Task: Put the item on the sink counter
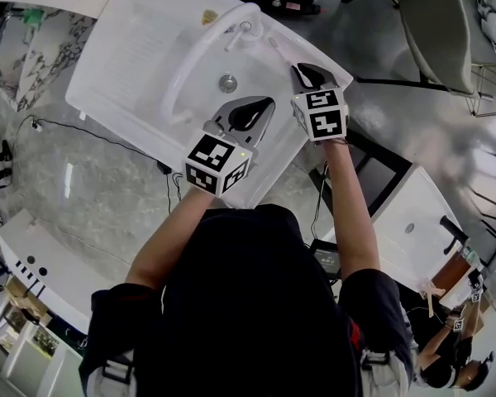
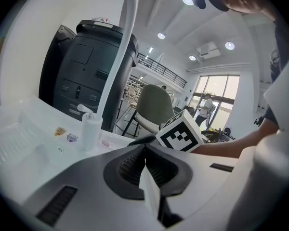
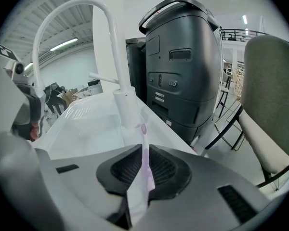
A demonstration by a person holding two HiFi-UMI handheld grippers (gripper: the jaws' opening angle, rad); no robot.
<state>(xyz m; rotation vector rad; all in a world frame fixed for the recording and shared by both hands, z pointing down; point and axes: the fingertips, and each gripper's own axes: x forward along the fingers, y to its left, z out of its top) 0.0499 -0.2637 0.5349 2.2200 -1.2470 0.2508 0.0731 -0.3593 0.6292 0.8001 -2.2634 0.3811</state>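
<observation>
A white sink (image 1: pixel 124 73) with a tall arched faucet (image 1: pixel 200 50) lies below me. My right gripper (image 1: pixel 308 76) is over the sink's right rim, shut on a thin pale item (image 3: pixel 143 153) in a clear wrapper. Its pink tip (image 3: pixel 143 127) reaches out near the faucet base (image 3: pixel 126 107). My left gripper (image 1: pixel 256 110) hovers over the basin's near right part, close beside the right one. Its jaws are shut on a thin white strip (image 2: pixel 151 189). A small pink thing (image 2: pixel 105 142) and two small stickers (image 2: pixel 60 131) lie on the counter by the faucet base (image 2: pixel 91 131).
A big dark machine (image 3: pixel 183 66) stands behind the sink counter. A grey-green chair (image 1: pixel 434 23) is at the right. A second white basin (image 1: pixel 413 230) sits low at the right, and a cable (image 1: pixel 91 131) runs over the marble floor at the left.
</observation>
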